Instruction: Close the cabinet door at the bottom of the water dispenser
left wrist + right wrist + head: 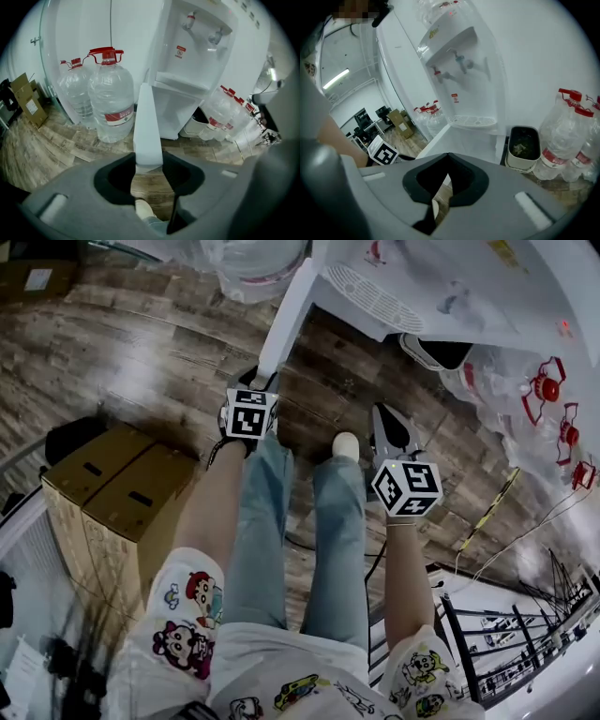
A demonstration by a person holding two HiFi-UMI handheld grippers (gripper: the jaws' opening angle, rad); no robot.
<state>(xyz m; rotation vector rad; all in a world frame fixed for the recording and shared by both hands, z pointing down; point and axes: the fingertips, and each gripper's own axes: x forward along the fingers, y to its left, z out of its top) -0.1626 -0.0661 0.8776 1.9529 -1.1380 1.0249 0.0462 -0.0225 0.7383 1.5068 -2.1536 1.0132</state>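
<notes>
Head view: we look steeply down our own legs onto a wooden floor (141, 343). The cabinet door (286, 320) stands swung out from the foot of the water dispenser (422, 296). We see it edge-on as a white slab running down-left. The left gripper (258, 382) meets the door's free end. The right gripper (384, 418) hangs well to the right of the door, near our shoe (345, 444), and touches nothing. Cardboard boxes (122, 493) sit at the left.

Left gripper view: the door's edge (145, 126) runs straight toward us and ends between the jaws. The jaws stand fairly wide, and a pad lies against each face of the door, so we have the door in a grip. Beyond it rises the dispenser (197, 56), and large water bottles (110, 98) stand to the left of the door.

Right gripper view: the jaws are closed together and hold nothing. The door (440, 136) lies beyond them, a little to the left, apart from the tips. It reaches from the dispenser (459, 70) toward the other gripper's marker cube (383, 152). A small bin (522, 145) stands on the floor just right of the dispenser.
</notes>
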